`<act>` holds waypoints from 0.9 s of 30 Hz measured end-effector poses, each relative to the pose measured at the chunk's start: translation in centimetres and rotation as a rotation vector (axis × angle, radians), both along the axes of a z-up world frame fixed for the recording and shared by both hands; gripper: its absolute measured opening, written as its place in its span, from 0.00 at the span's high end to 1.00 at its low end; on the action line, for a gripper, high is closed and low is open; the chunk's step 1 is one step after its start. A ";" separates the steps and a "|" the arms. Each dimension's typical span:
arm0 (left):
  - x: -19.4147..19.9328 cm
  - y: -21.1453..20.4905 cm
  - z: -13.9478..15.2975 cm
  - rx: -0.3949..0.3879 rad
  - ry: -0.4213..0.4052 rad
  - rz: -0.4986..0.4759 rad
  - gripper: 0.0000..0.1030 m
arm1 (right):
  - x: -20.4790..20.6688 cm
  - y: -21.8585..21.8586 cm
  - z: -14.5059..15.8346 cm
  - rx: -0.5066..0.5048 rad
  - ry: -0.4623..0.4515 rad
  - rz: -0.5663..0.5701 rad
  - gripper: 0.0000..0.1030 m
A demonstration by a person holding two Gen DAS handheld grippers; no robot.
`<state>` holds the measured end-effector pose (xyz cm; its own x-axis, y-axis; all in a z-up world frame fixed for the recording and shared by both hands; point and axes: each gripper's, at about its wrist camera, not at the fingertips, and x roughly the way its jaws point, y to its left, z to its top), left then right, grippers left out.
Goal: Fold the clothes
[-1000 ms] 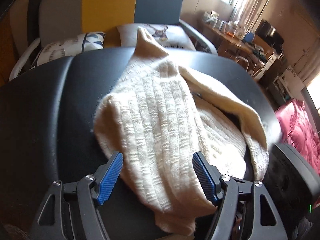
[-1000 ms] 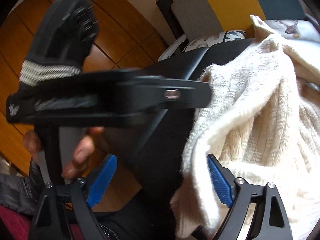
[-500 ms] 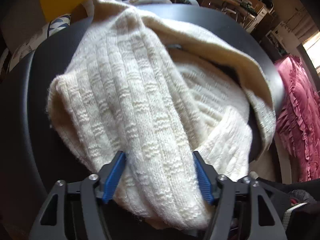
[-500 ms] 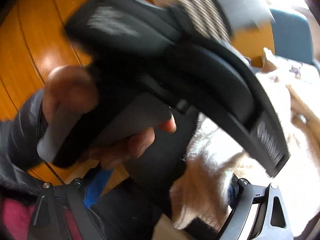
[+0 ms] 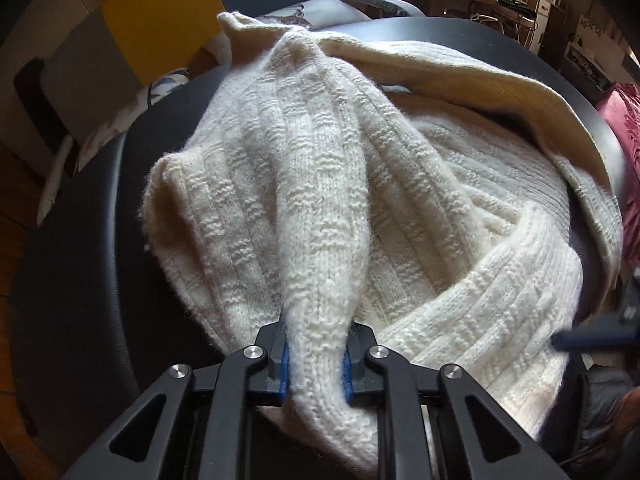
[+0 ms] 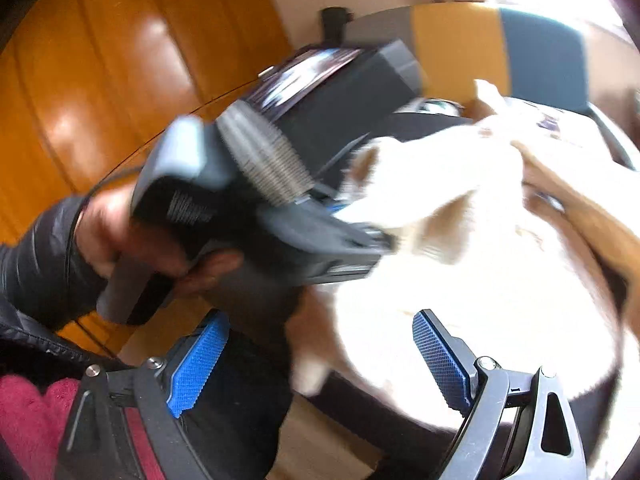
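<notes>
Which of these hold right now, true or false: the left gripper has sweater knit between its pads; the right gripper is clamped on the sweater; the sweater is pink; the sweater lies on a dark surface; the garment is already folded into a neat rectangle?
1. The left gripper has cream sweater knit between its pads. True: its jaws are closing, and a bunched fold fills the gap between them.
2. The right gripper is clamped on the sweater. False: its jaws stand wide apart, pressing nothing.
3. The sweater is pink. False: it is cream-white ribbed knit; the pink fabric lies off to the side.
4. The sweater lies on a dark surface. True.
5. It is already folded into a neat rectangle. False: it lies rumpled, layers overlapping loosely.
</notes>
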<state>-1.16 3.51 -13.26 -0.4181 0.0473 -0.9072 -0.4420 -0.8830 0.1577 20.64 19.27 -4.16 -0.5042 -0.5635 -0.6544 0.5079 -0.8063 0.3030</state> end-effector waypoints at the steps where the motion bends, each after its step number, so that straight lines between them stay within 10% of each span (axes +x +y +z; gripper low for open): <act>1: 0.2 -0.2 0.1 0.011 0.013 0.005 0.87 | 0.2 1.1 0.2 -0.007 -0.008 -0.032 0.09; 9: -0.8 -12.2 6.9 0.273 0.128 0.298 0.92 | -0.8 10.3 1.6 -0.045 -0.077 -0.298 0.09; 19: -7.3 -24.5 7.7 0.043 0.141 0.505 0.91 | -22.9 6.6 -6.7 0.059 -0.190 -0.421 0.09; 22: -8.5 -27.6 6.8 0.149 0.017 0.552 0.87 | -25.8 6.2 -7.7 0.071 -0.234 -0.405 0.09; 27: -6.0 -30.1 11.0 0.174 0.137 0.636 0.81 | -27.2 5.2 -6.5 0.069 -0.206 -0.330 0.10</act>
